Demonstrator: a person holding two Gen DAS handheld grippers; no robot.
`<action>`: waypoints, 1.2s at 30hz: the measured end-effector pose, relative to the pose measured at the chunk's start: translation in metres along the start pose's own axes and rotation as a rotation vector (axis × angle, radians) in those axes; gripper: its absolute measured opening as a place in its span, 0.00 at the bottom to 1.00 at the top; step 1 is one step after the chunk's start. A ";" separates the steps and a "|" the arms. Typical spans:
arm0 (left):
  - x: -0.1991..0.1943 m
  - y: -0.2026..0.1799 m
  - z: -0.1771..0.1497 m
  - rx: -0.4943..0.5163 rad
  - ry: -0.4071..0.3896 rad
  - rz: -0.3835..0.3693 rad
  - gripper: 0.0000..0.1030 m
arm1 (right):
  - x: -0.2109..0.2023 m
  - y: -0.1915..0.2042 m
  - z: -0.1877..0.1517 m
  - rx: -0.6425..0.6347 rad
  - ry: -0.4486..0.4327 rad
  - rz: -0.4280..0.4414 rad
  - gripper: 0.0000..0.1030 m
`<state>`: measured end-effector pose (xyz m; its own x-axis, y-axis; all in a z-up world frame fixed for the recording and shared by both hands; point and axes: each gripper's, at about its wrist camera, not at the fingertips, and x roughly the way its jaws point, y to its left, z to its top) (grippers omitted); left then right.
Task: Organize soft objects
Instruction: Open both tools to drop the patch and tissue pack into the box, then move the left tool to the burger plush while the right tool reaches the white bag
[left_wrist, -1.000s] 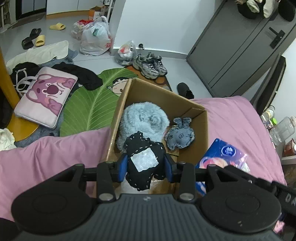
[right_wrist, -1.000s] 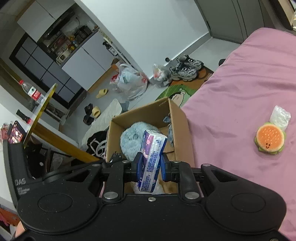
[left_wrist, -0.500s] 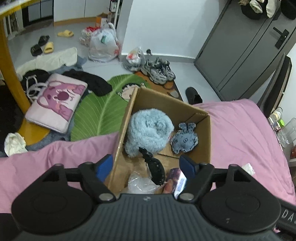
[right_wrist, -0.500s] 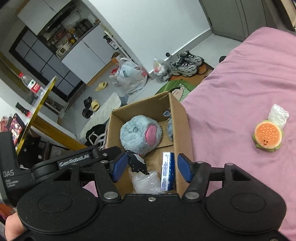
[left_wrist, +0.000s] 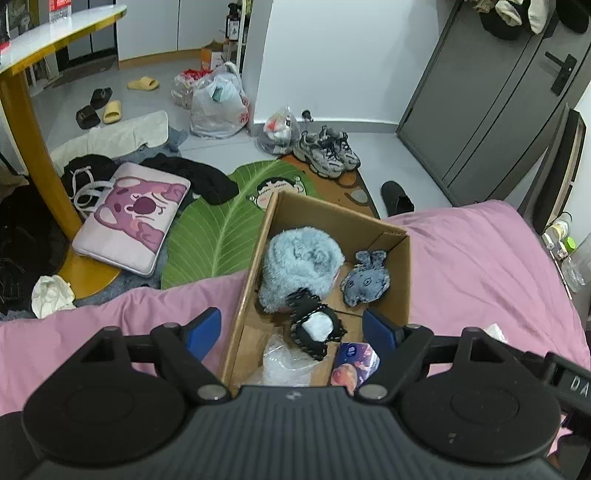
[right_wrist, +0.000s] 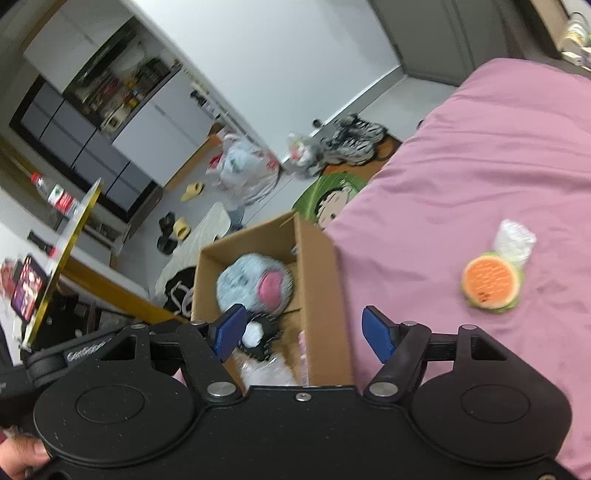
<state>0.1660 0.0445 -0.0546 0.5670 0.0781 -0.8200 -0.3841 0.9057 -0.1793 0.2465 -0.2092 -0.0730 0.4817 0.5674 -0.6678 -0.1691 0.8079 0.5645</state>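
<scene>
**Cardboard box holds the soft toys, both grippers empty**

Cardboard box (left_wrist: 391, 236) sits at the edge of the pink bed (left_wrist: 480, 266), its far end hanging over the green leaf mat (left_wrist: 214, 236). Inside, a fluffy blue plush (left_wrist: 301, 262) fills the far left. To its right lies a small grey plush (left_wrist: 365, 282). A black patch toy (left_wrist: 314, 330) with a white square leans against the near side of the blue plush. Nearest, a clear bag (left_wrist: 284, 363) lies on the left and a tissue pack (left_wrist: 354, 363) on the right.

Left gripper (left_wrist: 291, 326) hangs above the box's near end, fingers spread wide, grasping nothing. Right gripper (right_wrist: 303, 330) is likewise released, spanning the box's right wall. Well to the right on the bed, a burger plush (right_wrist: 491, 282) touches a plastic wrap (right_wrist: 515, 240) at its far side.
</scene>
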 end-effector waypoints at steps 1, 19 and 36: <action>-0.002 -0.003 0.000 0.003 -0.005 0.000 0.80 | -0.005 -0.004 0.002 0.013 -0.015 0.002 0.70; -0.016 -0.067 -0.015 0.062 -0.045 -0.019 0.80 | -0.037 -0.099 0.024 0.213 -0.122 -0.018 0.72; 0.020 -0.143 -0.035 0.132 -0.002 -0.046 0.80 | -0.027 -0.146 0.023 0.357 -0.104 0.000 0.72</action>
<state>0.2067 -0.0984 -0.0639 0.5829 0.0359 -0.8117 -0.2586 0.9553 -0.1434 0.2779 -0.3466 -0.1261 0.5692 0.5339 -0.6252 0.1321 0.6912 0.7105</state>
